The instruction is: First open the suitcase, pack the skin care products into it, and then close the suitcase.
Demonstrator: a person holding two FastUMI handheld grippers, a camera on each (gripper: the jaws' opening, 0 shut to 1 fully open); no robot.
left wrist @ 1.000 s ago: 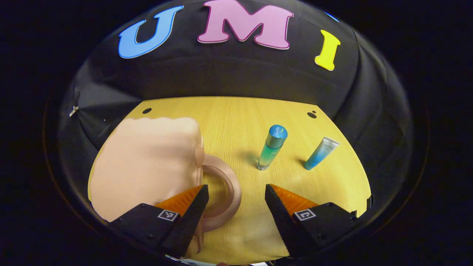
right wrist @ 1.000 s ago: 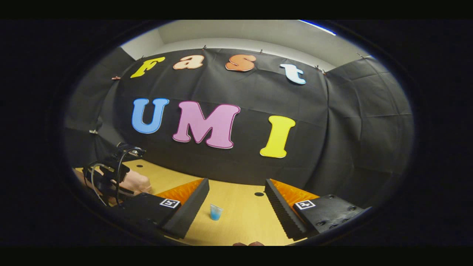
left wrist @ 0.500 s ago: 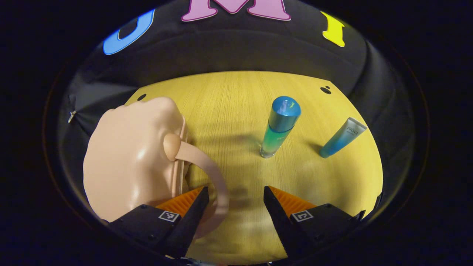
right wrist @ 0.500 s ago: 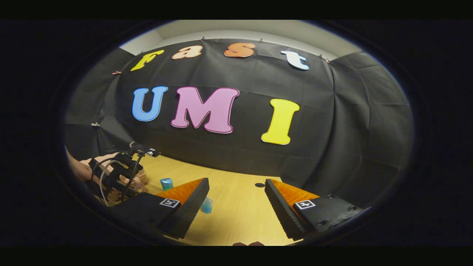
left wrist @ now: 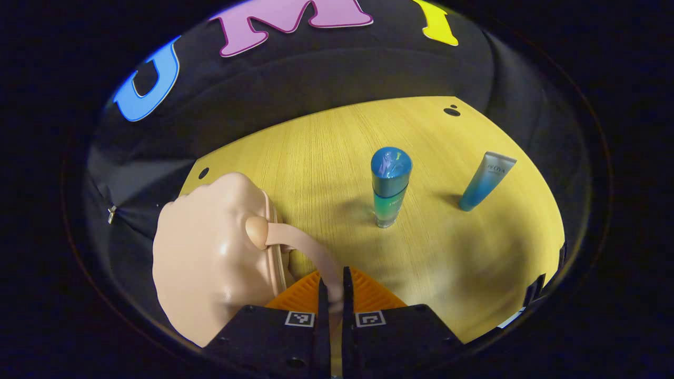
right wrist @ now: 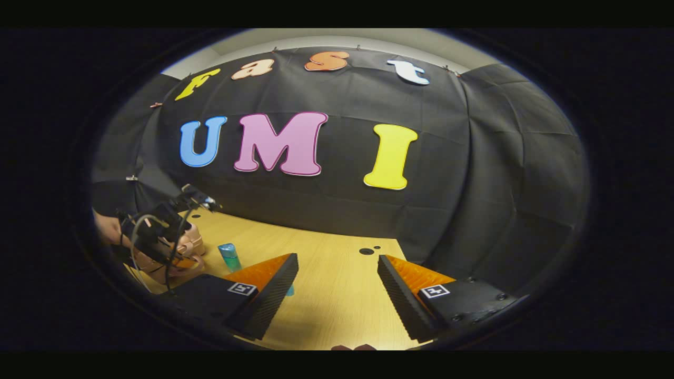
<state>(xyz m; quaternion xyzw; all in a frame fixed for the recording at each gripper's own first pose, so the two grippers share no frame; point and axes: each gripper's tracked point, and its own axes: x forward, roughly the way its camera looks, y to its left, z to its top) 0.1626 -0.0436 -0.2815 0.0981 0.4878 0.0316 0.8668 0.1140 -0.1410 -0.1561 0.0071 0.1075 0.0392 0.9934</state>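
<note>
1. So, the left gripper (left wrist: 331, 287) is clamped on the suitcase's handle (left wrist: 310, 250), pinched between both fingers.
2. The peach suitcase (left wrist: 210, 268) sits just left of those fingers on the table (left wrist: 326, 152).
3. Ahead stands a bottle (left wrist: 388, 187); a tube (left wrist: 485, 180) farther right has lettering I can't make out.
4. The right gripper (right wrist: 337, 287) is spread wide, holding nothing.

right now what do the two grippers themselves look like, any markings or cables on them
The left gripper and right gripper each have two wedge-shaped fingers with ribbed inner faces on black blocky bodies; every finger base carries a small square black-and-white tag. The right one's blocks show screw holes. In the right gripper view, looped cables hang on the left gripper's body.
</note>
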